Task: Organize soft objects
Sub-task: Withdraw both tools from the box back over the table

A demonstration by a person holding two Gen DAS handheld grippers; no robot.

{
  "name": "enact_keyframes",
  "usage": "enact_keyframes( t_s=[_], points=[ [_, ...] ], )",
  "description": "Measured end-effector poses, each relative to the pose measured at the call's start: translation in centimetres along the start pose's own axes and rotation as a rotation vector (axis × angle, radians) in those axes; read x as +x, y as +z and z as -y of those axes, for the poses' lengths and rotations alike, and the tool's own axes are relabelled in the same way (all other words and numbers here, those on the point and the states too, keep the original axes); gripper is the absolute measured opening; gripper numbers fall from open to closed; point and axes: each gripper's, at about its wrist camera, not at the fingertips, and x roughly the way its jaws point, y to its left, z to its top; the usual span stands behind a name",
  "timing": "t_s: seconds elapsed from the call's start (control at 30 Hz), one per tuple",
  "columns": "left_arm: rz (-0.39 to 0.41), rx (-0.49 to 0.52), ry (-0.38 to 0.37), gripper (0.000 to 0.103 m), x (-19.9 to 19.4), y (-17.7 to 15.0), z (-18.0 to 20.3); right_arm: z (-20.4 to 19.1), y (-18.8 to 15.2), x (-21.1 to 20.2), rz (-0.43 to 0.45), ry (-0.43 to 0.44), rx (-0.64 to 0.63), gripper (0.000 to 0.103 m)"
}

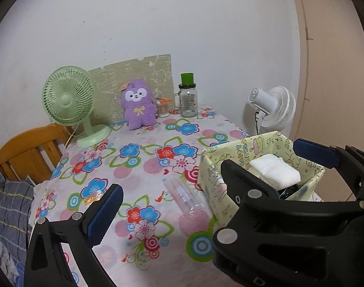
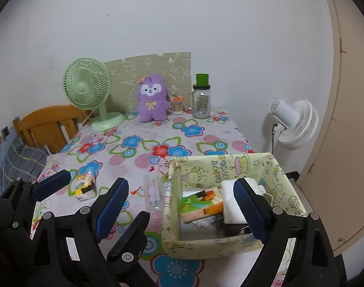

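Observation:
A yellow patterned box [image 2: 232, 169] [image 1: 213, 167] stands on the floral table at the right. It holds a white folded cloth [image 1: 275, 169] [image 2: 231, 203] and an orange-green tissue pack [image 2: 201, 205]. A small tissue pack [image 2: 85, 186] lies on the table at the left. A clear plastic packet [image 1: 184, 193] [image 2: 153, 191] lies beside the box. A purple plush toy [image 1: 138, 104] [image 2: 153, 98] sits at the far edge. My left gripper [image 2: 80, 192] is open and empty over the table's near left. My right gripper [image 2: 192, 211] is open and empty above the box.
A green desk fan [image 1: 70, 102] [image 2: 89, 88] stands at the far left. A glass jar with green cup [image 1: 188, 95] [image 2: 201, 98] and a small toothpick jar [image 2: 177, 105] stand at the back. A white fan [image 2: 294, 124] is off the right edge. A wooden chair [image 1: 26, 150] is left.

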Motion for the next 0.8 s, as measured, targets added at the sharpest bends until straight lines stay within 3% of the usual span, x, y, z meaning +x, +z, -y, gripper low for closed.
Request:
enact_keyframes(
  t_s=[0.8],
  points=[
    [-0.030, -0.062, 0.072, 0.103, 0.6, -2.7, -6.8, -6.9, -0.7, 2.9, -0.029, 0.068, -0.045, 0.092]
  ],
)
